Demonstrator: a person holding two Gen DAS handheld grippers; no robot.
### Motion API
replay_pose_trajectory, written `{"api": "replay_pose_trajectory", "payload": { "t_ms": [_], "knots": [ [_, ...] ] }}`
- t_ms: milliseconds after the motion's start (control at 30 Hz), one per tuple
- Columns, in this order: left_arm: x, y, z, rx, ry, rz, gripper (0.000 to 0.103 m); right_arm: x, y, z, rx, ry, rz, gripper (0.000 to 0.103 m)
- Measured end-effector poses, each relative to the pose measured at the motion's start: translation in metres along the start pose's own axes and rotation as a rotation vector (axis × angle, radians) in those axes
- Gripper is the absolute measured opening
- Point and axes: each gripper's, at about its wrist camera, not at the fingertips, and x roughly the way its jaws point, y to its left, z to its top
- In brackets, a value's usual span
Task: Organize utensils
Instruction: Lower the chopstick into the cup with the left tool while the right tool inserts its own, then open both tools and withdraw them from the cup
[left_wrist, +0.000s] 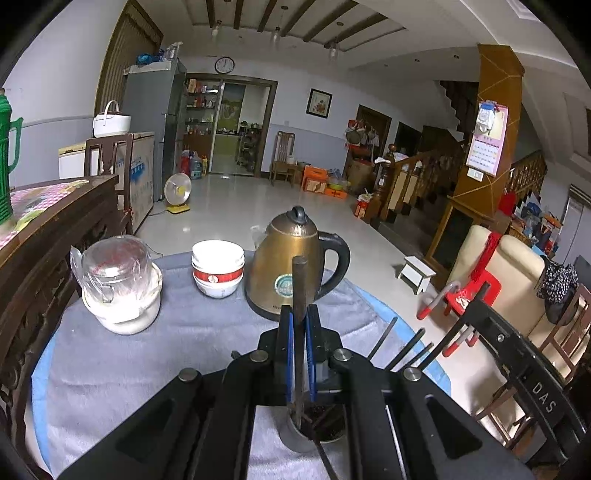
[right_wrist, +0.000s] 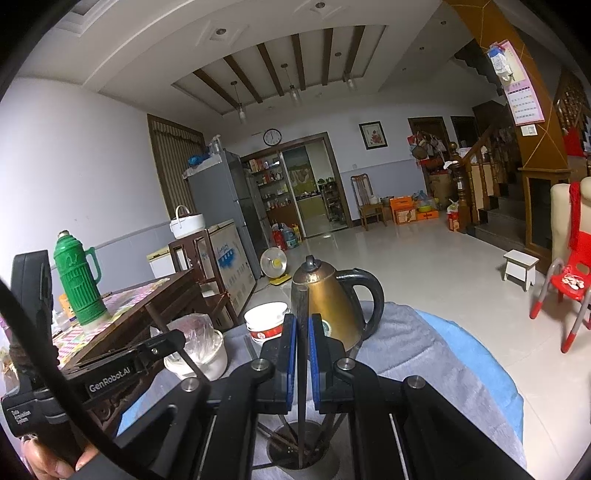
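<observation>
Over the steel holder on the bench, each tool is clamped on one chopstick, tips entering; next, release them.

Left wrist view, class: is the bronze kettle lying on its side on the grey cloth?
No. The kettle stands upright on the grey cloth, lid knob on top, handle to the right.

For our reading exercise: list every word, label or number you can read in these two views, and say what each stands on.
"DAS": right tongs' body.
"GenRobot.AI": left tongs' body.
"Data Acquisition System": the same body, small.
Kettle label, calendar, clock, freezer print: too small or blurred.
</observation>
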Motion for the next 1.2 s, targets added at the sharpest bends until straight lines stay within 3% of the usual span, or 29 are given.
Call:
{"api": "replay_pose_trajectory", "payload": {
  "t_ms": [467,1133,1200],
  "knots": [
    [0.009,0.013,-0.024,-0.010,0.068,-0.019,0.007,0.008,-0.008,-0.020,0.007,0.067,-0.009,0.007],
    [-0.001,0.031,-0.047,0.032,0.153,-0.068,0.008,0.005,-0.006,-0.035,0.024,0.139,0.065,0.010],
    [-0.004,0.032,-0.050,0.041,0.160,-0.066,0.015,0.003,-0.008,-0.034,0.034,0.144,0.073,0.011]
  ]
}}
